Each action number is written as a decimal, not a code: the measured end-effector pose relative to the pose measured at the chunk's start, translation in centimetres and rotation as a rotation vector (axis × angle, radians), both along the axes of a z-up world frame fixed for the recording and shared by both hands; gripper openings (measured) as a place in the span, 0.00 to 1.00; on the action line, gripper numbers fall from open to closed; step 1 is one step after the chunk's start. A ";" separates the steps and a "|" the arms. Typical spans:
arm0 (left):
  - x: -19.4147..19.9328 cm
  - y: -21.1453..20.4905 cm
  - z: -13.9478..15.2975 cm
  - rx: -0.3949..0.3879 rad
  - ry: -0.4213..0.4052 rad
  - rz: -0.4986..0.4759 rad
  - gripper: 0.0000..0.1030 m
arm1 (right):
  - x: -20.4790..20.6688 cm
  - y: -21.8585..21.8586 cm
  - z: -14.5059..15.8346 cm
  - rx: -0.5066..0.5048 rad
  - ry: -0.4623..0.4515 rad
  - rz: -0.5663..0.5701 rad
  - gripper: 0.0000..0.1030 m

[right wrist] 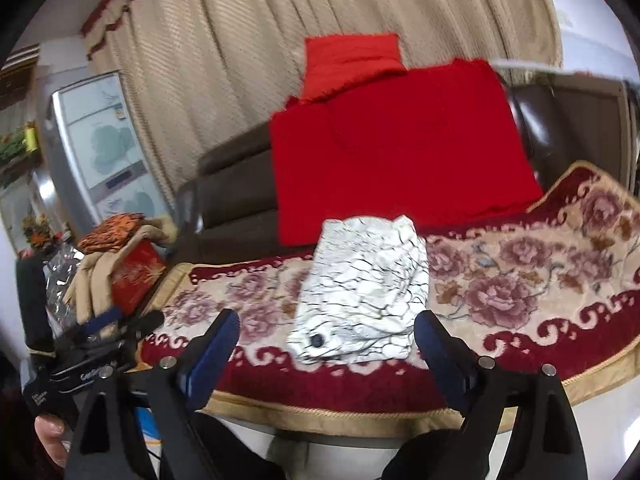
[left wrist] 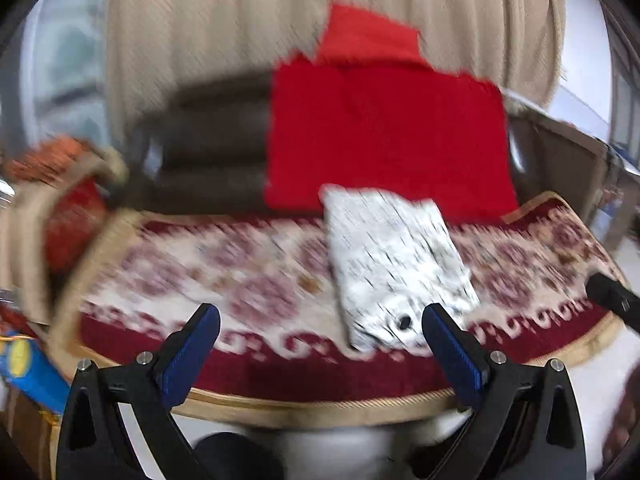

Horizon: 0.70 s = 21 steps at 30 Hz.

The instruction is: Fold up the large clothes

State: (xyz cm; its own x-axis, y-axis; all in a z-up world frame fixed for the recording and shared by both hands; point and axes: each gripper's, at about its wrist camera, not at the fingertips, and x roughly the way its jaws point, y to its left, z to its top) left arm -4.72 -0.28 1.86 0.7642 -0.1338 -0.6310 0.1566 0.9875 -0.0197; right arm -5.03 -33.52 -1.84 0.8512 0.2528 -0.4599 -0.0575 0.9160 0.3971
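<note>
A folded white garment with thin black lines and a dark button (left wrist: 394, 264) (right wrist: 362, 292) lies on the floral seat cover (left wrist: 224, 268) (right wrist: 520, 280) of a sofa. In the blurred left wrist view my left gripper (left wrist: 320, 322) stands open at the cover's front edge, its right finger close to the garment's near corner, nothing between the blue pads. My right gripper (right wrist: 328, 330) is open too, its fingers spread either side of the garment's near end without touching it. A red cloth (left wrist: 384, 136) (right wrist: 400, 152) hangs over the dark backrest behind.
A red cushion (right wrist: 352, 60) tops the backrest in front of beige curtains (right wrist: 280, 40). At the left, the sofa arm carries a red box (right wrist: 138, 272) and an orange patterned bundle (right wrist: 112, 232). A refrigerator (right wrist: 100, 140) stands beyond. A hand holds the left gripper body (right wrist: 76, 372) at lower left.
</note>
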 end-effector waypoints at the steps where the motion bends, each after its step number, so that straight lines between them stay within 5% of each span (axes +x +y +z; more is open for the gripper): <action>1: 2.0 -0.1 -1.5 -0.005 0.052 -0.013 0.98 | 1.1 -0.5 -0.8 0.014 0.022 -0.009 0.88; 5: 8.3 -0.1 -5.5 -0.030 0.137 -0.048 0.98 | 8.1 -3.7 -5.4 0.152 0.115 0.000 0.88; 14: 22.6 0.9 -14.4 -0.338 0.393 -0.113 0.98 | 23.2 -9.0 -15.3 0.402 0.268 0.013 0.88; 21: 27.5 -0.3 -18.8 -0.585 0.532 -0.196 0.98 | 29.9 -9.5 -20.2 0.493 0.346 0.072 0.88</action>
